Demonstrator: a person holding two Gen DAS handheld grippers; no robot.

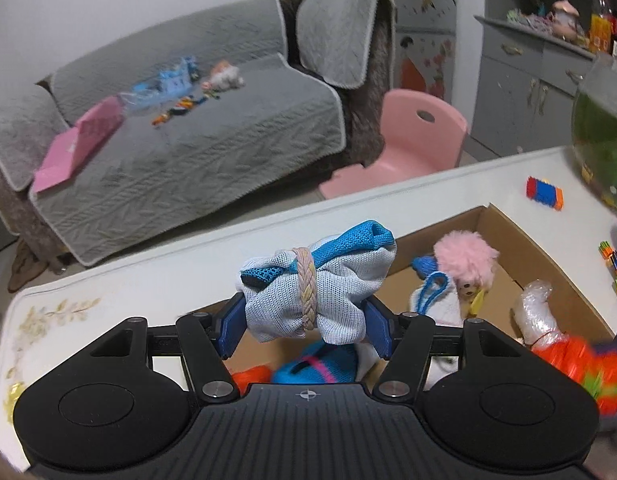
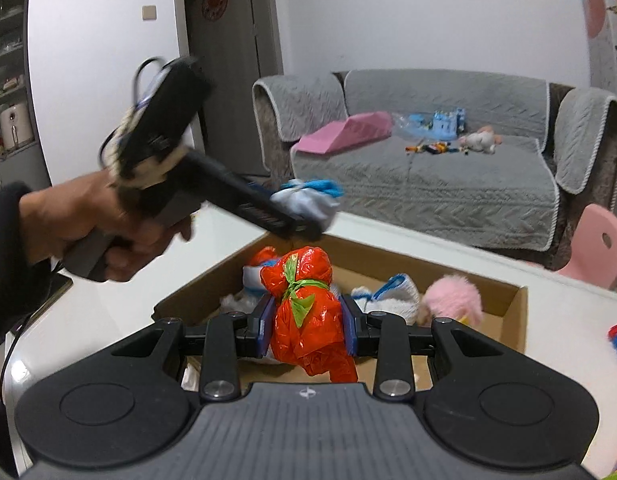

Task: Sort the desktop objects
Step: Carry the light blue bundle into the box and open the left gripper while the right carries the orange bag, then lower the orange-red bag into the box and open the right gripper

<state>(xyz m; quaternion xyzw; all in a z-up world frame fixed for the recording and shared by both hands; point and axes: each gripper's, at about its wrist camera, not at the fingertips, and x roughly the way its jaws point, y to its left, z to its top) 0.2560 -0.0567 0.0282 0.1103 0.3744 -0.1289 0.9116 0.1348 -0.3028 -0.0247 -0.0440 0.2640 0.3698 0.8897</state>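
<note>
Both grippers hang loaded over an open cardboard box (image 2: 504, 300) on a white table (image 2: 120, 304). The left gripper (image 1: 304, 322) is clenched on a grey-and-blue mesh bundle (image 1: 320, 292) tied with a braided band, its long axis running crosswise between the fingers (image 1: 230, 326). The right gripper (image 2: 306, 326) squeezes an orange plastic bundle (image 2: 306, 308) knotted with a green tie, standing upright with its tail hanging down. Seen from the right wrist, the left gripper is higher and over the box's far-left edge, while the orange bundle sits lower, directly above the box interior. Inside lie a pink fluffy toy (image 1: 464, 258), a blue knit piece (image 1: 314, 368) and a clear wrapped packet (image 1: 536, 310). By this view, the right hand looks nearer to a drop.
</note>
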